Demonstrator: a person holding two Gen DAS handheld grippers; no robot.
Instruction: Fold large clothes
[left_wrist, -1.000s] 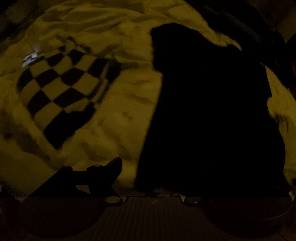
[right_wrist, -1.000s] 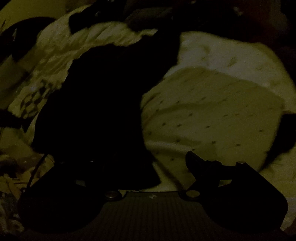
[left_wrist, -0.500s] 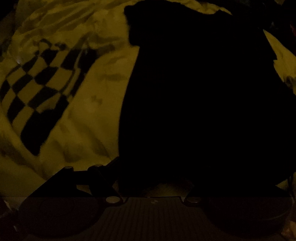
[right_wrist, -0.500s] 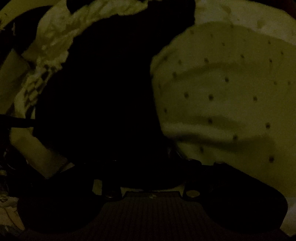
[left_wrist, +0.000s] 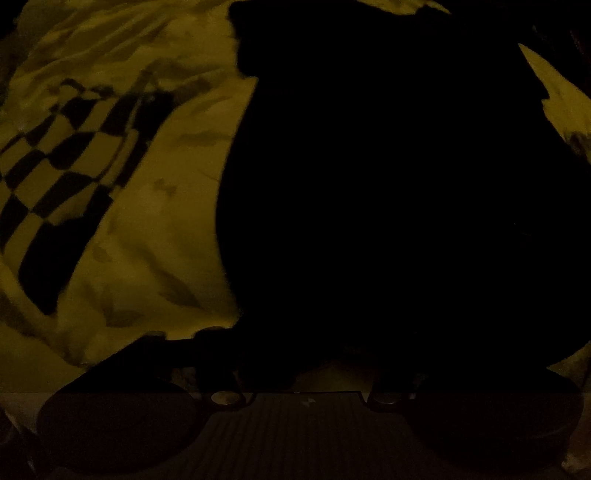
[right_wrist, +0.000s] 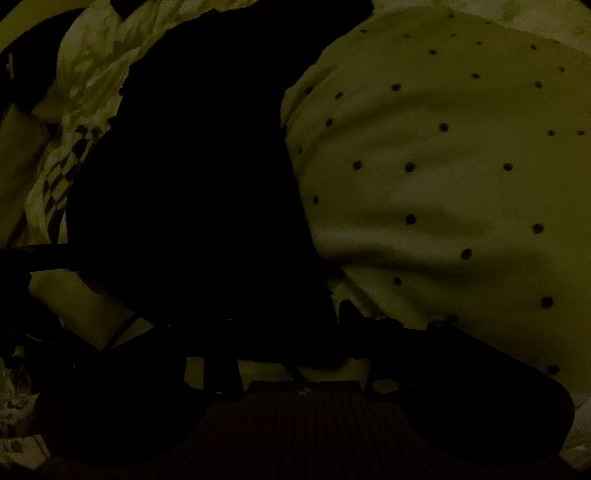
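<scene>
Very dim here. The black garment (left_wrist: 388, 192) fills my left view from centre to 3 o'clock, lying on a pale sheet (left_wrist: 155, 229) with a checked patch (left_wrist: 62, 192) at 9. In the right view it sits at 10 (right_wrist: 192, 192), beside a dotted cloth (right_wrist: 443, 166). It looks soft, limp and light; I'd pinch its near hem. Left claw (left_wrist: 306, 373) and right claw (right_wrist: 295, 354): can't tell whether either one is parted or closed.

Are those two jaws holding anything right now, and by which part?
Too dark to tell: both reach the near edge of the black garment, but no grip shows.
</scene>
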